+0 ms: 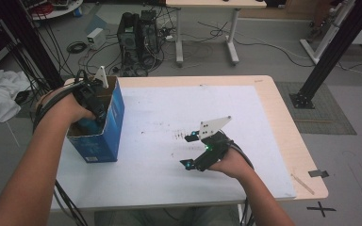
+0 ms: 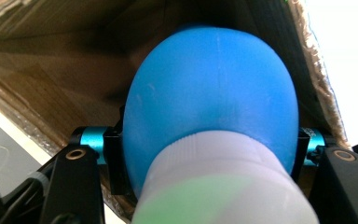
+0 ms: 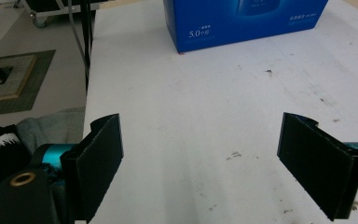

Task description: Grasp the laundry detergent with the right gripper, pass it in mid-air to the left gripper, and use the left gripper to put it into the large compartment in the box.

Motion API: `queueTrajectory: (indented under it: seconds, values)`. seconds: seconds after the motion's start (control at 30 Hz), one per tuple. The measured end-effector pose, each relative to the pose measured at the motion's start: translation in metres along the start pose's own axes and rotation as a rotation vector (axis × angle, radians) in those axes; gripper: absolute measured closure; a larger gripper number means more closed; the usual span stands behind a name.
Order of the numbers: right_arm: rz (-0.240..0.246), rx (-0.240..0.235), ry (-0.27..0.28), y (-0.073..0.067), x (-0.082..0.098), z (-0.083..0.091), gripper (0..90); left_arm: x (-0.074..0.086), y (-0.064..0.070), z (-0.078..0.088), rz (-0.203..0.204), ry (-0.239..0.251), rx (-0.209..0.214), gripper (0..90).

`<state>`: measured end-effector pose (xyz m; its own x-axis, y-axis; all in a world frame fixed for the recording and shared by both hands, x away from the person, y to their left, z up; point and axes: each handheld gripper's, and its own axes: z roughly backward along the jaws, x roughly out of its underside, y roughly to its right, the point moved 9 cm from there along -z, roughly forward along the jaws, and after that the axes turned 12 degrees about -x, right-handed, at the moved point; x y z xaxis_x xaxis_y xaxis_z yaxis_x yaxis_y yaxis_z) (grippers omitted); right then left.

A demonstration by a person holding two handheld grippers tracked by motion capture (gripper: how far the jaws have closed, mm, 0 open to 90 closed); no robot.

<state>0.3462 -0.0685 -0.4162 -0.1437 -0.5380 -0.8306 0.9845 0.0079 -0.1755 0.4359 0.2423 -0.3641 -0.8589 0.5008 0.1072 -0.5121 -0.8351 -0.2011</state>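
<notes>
— Lowering that blue bottle (image 2: 214, 98) into the blue box (image 1: 104, 136) looks risky to me. See how the left gripper (image 1: 90, 109) has its jaws clamped on either side of the bottle, just above the white cap (image 2: 219, 182)?

— I see it. The bottle sits between the jaws, inside the open top of the box, with brown cardboard walls close on both sides. What worries you?

— The bottle is rounded and smooth. If the jaws squeeze on the curve rather than the widest part, it could squirt out and drop to the bottom. I can't tell how far below the jaws the bottom lies.

— And the box itself?

— It stands tall and narrow on the bench (image 1: 188, 183), and nothing braces it. The right gripper (image 1: 191, 150) rests well apart from it, jaws spread wide with nothing between them. If the left jaws or the hand catch the cardboard rim (image 1: 109, 101) on the way down or out, I'd guess the box tips or slides.

— So steadying the box would help?

— I think so. Otherwise a snag on that rim drags the whole thing over.
</notes>
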Motion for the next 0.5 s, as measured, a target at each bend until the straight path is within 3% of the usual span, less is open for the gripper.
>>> queueTrajectory:
  seconds: [0.1, 0.13, 0.17, 0.3, 0.43, 0.5]
  values:
    - [0.0, -0.003, 0.001, -0.0003, -0.0002, -0.0005, 13.5, -0.0001, 0.0004, -0.001, -0.016, -0.004, 0.003, 38.1]
    - [-0.001, -0.003, -0.001, -0.0003, -0.0001, -0.0005, 13.5, -0.0016, 0.0027, -0.0025, 0.004, 0.009, 0.007, 38.1]
    - [0.001, -0.004, 0.0, -0.0003, -0.0002, -0.0005, 13.5, 0.0002, 0.0007, -0.0022, -0.037, -0.008, 0.007, 38.0]
    - [-0.004, 0.0, 0.001, -0.0002, 0.0, 0.0002, 13.5, -0.0004, 0.001, -0.0057, -0.075, 0.0, -0.006, 38.0]
    - [-0.006, 0.001, 0.0, 0.0001, 0.0006, -0.0003, 13.5, -0.0013, 0.0008, -0.0087, -0.078, 0.011, -0.018, 38.0]
    - [-0.007, 0.003, 0.0, 0.0004, 0.0007, -0.0008, 13.5, -0.0003, -0.0006, -0.009, -0.1, 0.002, -0.022, 38.1]
